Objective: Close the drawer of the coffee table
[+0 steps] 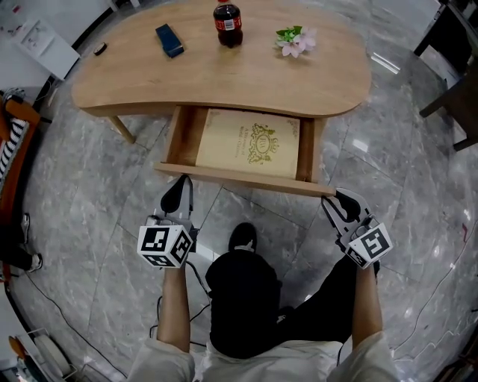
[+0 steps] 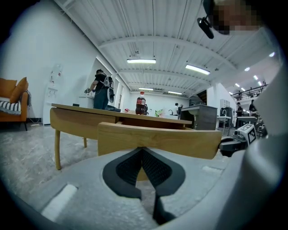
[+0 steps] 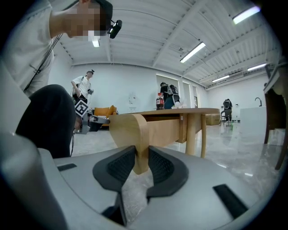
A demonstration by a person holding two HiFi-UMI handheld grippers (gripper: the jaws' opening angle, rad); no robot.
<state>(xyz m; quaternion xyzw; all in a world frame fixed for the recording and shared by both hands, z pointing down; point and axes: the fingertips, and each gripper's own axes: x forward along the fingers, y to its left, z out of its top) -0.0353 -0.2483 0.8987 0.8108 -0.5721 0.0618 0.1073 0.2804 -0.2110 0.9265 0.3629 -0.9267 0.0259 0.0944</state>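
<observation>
The wooden coffee table point(image 1: 224, 82) has its drawer point(image 1: 183, 138) pulled out toward me, with a beige book point(image 1: 250, 142) lying inside. My left gripper point(image 1: 179, 185) is at the left end of the drawer front point(image 1: 239, 177). In the left gripper view its jaws point(image 2: 142, 150) are shut, empty, with the tips right at the lower edge of the drawer front point(image 2: 157, 139). My right gripper point(image 1: 332, 200) is at the right end. In the right gripper view its pads point(image 3: 141, 155) clamp the rounded end of the drawer front point(image 3: 130, 130).
On the tabletop stand a cola bottle point(image 1: 228, 22), a blue box point(image 1: 169, 39) and a small flower point(image 1: 295, 41). An orange sofa point(image 1: 15, 142) is at the left and dark chairs point(image 1: 455, 52) at the right. My knee and black shoe point(image 1: 243, 237) are below the drawer. Cables lie on the marble floor.
</observation>
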